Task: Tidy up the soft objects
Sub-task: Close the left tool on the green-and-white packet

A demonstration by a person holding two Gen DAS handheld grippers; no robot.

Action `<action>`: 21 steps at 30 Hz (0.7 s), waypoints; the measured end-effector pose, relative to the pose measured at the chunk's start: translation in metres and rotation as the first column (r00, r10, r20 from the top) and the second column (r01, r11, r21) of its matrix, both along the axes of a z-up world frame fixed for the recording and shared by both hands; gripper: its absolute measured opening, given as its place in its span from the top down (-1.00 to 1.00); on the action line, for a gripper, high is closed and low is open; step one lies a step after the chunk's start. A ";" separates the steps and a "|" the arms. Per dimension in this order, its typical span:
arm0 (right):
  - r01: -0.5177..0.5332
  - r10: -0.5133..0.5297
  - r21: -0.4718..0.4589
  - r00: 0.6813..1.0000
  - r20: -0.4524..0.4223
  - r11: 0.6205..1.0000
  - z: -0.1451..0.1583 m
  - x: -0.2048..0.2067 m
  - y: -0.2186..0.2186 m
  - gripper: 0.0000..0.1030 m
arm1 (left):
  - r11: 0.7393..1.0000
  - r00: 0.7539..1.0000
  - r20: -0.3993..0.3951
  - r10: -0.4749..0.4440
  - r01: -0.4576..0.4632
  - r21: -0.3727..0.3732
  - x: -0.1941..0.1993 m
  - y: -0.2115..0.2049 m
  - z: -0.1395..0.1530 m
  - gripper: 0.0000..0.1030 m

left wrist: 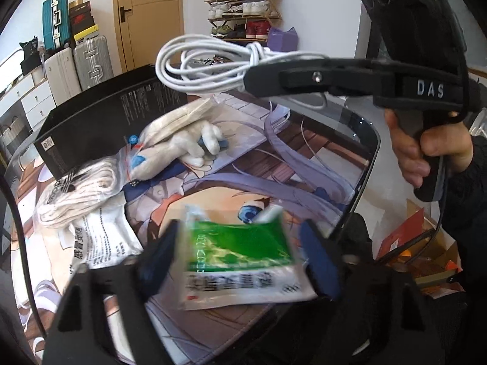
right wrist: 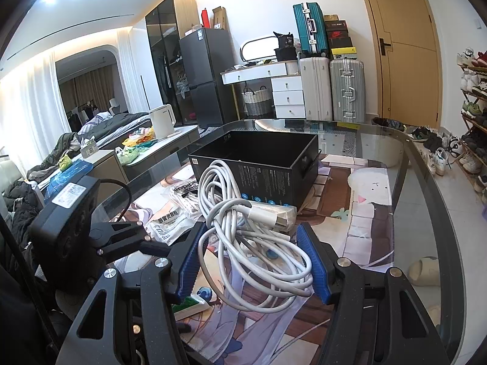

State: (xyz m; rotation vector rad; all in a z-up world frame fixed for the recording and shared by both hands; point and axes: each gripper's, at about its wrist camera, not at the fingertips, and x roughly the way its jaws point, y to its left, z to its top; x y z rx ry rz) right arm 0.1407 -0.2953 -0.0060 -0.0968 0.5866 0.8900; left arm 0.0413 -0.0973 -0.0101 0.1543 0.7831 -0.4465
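A green and white soft packet (left wrist: 240, 252), blurred, sits between the blue pads of my left gripper (left wrist: 240, 237), which are closed against its sides just above the printed mat (left wrist: 274, 164). My right gripper (right wrist: 251, 234) is shut on a coiled white cable (right wrist: 243, 231) and holds it above the mat. In the left wrist view that gripper (left wrist: 252, 76) comes in from the right, with the cable (left wrist: 194, 64) hanging from it in front of the open black box (left wrist: 100, 121). The same box (right wrist: 258, 164) stands just beyond the cable in the right wrist view.
On the mat's left lie a bagged white plush item (left wrist: 182, 140), a bag of white cord (left wrist: 79, 191) and a white printed packet (left wrist: 103, 243). The glass table's rounded edge (right wrist: 426, 182) runs along the right. A hand (left wrist: 426, 149) grips the right tool's handle.
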 end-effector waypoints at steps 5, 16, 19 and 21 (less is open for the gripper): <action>0.000 0.000 0.001 1.000 0.000 1.000 0.000 0.000 0.000 -0.19 | 0.999 1.000 -0.006 0.011 -0.011 -0.030 0.002 0.006 0.002 -0.06; 0.007 -0.007 0.015 1.000 0.004 1.000 0.002 0.000 0.000 -0.19 | 0.987 0.993 0.046 0.110 -0.104 -0.126 0.003 0.036 0.031 -0.03; 0.016 -0.016 0.018 1.000 0.010 1.000 0.004 -0.001 -0.002 -0.19 | 0.977 0.984 0.069 0.166 -0.155 -0.145 0.005 0.050 0.040 -0.03; 0.027 -0.028 0.015 1.000 0.011 1.000 0.005 -0.001 -0.001 -0.19 | 0.971 0.977 0.081 0.199 -0.185 -0.152 0.007 0.061 0.046 -0.03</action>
